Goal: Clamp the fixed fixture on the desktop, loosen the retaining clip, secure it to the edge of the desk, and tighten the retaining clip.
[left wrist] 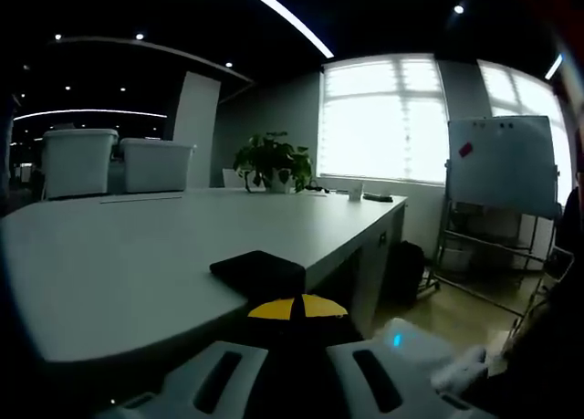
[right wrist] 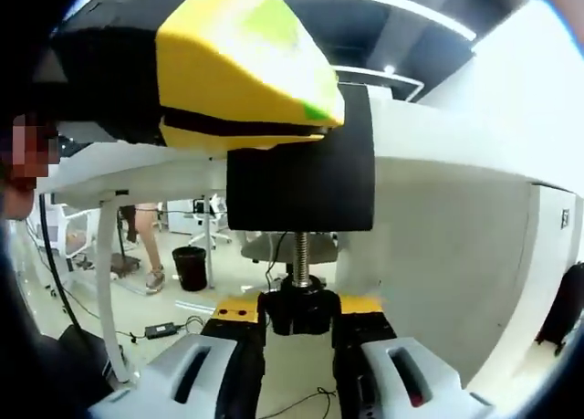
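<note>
No brand, label or writing can be read in either view. In the right gripper view, low centre, the right gripper has its jaws closed on the black knob of the threaded screw beneath the black clamp fixture, which sits on the white desk edge at frame centre under a yellow-and-black block. In the left gripper view, the left gripper at bottom centre grips that yellow-and-black block, with the fixture's black top plate resting on the desk edge just above the white fingers.
</note>
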Demonstrator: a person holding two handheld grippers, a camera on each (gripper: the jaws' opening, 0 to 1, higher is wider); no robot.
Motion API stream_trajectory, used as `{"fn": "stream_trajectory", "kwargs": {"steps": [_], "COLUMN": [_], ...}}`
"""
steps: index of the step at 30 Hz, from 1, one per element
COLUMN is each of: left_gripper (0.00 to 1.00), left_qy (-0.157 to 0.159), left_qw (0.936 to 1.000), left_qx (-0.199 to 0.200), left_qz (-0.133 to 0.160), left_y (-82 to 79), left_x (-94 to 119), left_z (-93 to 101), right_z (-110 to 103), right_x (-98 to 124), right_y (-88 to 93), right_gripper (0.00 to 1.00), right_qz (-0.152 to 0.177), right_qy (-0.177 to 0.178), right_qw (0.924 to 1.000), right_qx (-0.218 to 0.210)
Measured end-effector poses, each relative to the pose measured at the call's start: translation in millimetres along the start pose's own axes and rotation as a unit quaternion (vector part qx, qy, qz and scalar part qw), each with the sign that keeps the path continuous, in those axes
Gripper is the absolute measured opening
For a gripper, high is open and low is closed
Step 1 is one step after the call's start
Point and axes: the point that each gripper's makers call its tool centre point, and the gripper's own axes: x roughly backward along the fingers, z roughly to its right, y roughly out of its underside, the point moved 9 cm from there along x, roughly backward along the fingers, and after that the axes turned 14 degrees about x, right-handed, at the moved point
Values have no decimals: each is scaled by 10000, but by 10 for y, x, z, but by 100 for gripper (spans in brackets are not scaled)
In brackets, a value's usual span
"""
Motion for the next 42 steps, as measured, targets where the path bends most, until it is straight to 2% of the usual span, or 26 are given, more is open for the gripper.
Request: {"fn": "stream_trajectory", "kwargs": {"steps": [3,5,8,11,16,19,21,22,26,28,29,31,33,35,36,42], "left_gripper": [1,1,1,1,1,1,1,1,1,1,1,1,1,1,1,1], "left_qy": [-12,-15,-22,-27,-43,-61,-73,-80,-110,-136,-153,-177,-212,-249,-262,-296], "left_qw": [10000,10000,10000,10000,10000,10000,10000,10000,9999,9999,9999,9998,9998,9997,9996,9995], "left_qx": [-19,-5,3,-8,3,-4,-9,3,-35,-56,-45,-62,-44,-72,-72,-86], "left_qz": [6,4,17,8,-9,-7,0,1,-41,-51,-40,-11,14,36,40,12], "left_y": [-7,-4,3,1,-3,-2,0,0,-10,-6,-3,6,13,17,20,14], "left_x": [-15,-23,-28,-30,-31,-33,-35,-35,-40,-40,-40,-42,-42,-39,-39,-25], "left_z": [-70,-55,-47,-30,-13,-10,-9,-6,9,10,12,21,25,37,36,57], "right_z": [30,50,72,128,203,233,262,272,303,315,338,358,362,373,392,421], "right_x": [17,43,54,51,9,-65,-70,-75,-118,-141,-219,-249,-261,-291,-358,-425], "right_y": [9,-1,-7,-12,-8,14,25,31,49,65,105,123,133,141,151,184], "right_gripper": [26,26,25,25,25,25,25,25,25,25,25,25,25,25,25,25], "right_qz": [-12,19,87,147,314,454,659,667,897,1020,1114,1228,1262,1310,1309,1390], "right_qy": [-160,-338,-743,-1269,-2054,-2555,-2879,-2957,-3406,-3637,-3808,-4037,-4262,-4398,-4530,-4779], "right_qw": [9999,9993,9970,9909,9775,9656,9551,9527,9358,9259,9179,9066,8955,8882,8813,8663], "right_qx": [-38,181,191,421,351,179,252,203,148,58,29,-49,-216,-240,-317,-432]}}
